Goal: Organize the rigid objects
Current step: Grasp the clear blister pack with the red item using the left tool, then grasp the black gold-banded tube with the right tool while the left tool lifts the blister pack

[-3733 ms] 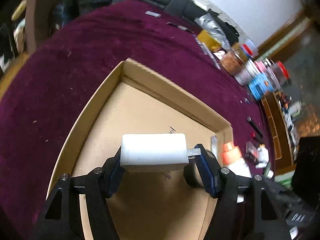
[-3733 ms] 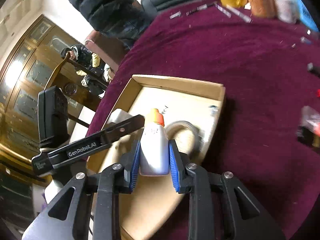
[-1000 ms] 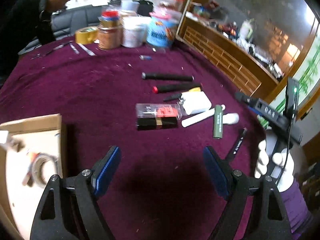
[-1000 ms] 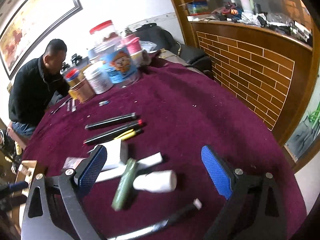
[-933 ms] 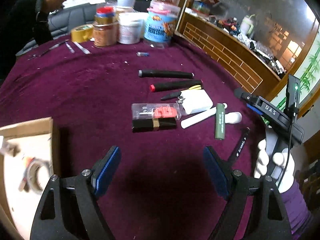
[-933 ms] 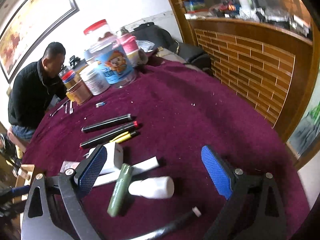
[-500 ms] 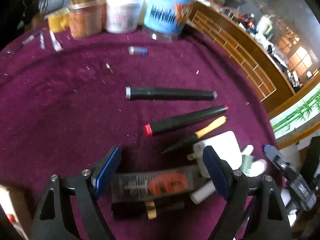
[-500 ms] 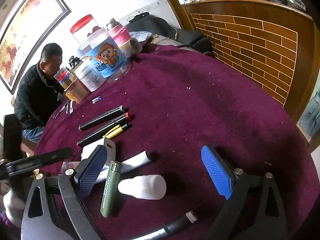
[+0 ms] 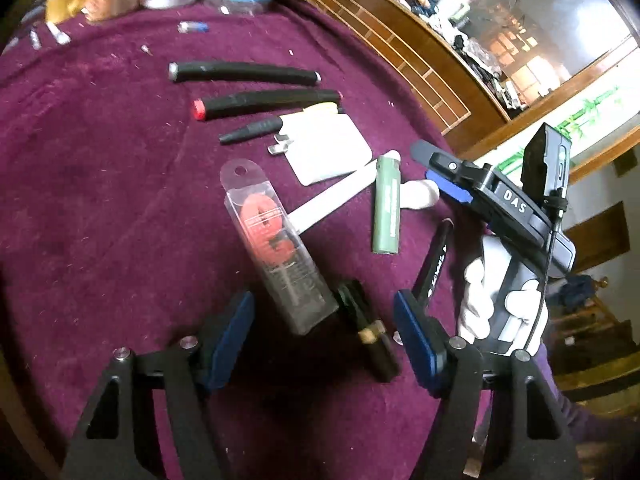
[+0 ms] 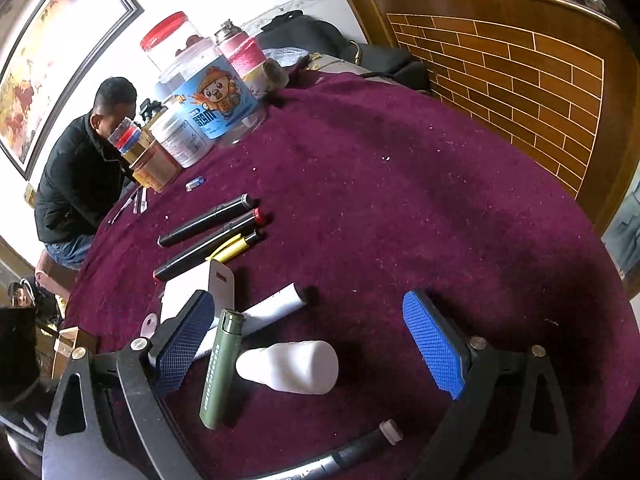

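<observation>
Left wrist view: my left gripper (image 9: 322, 330) closing, pads not yet touching; clear blade case (image 9: 276, 246) and black box (image 9: 366, 330) both between jaws on purple cloth (image 9: 100, 184). Risk: pads catch both, case skews or slips out.

Right wrist view: my right gripper (image 10: 316, 346) wide, empty, over white bottle (image 10: 290, 366); green tube (image 10: 222, 368) just beside. Risk: left pad nudges tube, bottle rolls.
</observation>
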`<act>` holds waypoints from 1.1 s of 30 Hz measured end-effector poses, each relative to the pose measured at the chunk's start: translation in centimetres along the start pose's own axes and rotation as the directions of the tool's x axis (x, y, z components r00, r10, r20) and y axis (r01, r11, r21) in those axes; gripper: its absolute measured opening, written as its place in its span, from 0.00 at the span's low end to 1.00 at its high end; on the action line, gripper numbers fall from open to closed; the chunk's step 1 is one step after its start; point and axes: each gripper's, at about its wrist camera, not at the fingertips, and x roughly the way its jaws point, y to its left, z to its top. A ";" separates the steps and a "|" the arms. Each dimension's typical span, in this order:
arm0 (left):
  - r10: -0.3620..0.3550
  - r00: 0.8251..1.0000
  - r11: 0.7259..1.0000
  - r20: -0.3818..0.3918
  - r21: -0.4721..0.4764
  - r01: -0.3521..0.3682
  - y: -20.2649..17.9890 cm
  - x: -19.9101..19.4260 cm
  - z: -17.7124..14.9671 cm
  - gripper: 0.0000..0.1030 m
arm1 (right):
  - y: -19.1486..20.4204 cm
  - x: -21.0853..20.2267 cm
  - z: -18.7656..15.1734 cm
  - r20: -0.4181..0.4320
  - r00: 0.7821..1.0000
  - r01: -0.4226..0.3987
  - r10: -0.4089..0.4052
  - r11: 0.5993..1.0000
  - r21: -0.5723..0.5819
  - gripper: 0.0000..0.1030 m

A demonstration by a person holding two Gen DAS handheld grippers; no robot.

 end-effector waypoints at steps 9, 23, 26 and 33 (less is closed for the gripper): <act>0.298 0.951 0.954 0.079 -0.027 -0.297 -1.3 2.6 2.5 0.60 | 0.0 0.0 0.0 0.000 1.000 -0.002 0.002 1.000 0.000 0.93; 0.345 0.929 0.938 0.132 -0.069 -0.339 0.5 0.4 -0.2 0.38 | 0.1 0.1 0.0 -0.001 1.000 0.001 -0.001 1.000 -0.001 0.93; 0.404 0.898 0.914 0.174 -0.035 -0.405 -1.0 1.7 0.0 0.47 | 0.1 0.1 0.0 0.001 1.000 0.000 0.000 1.000 0.000 0.94; 0.316 0.921 0.948 0.229 -0.104 -0.300 -1.6 -0.4 -3.2 0.24 | -0.2 0.1 0.0 0.009 1.000 -0.020 0.020 1.000 0.010 0.94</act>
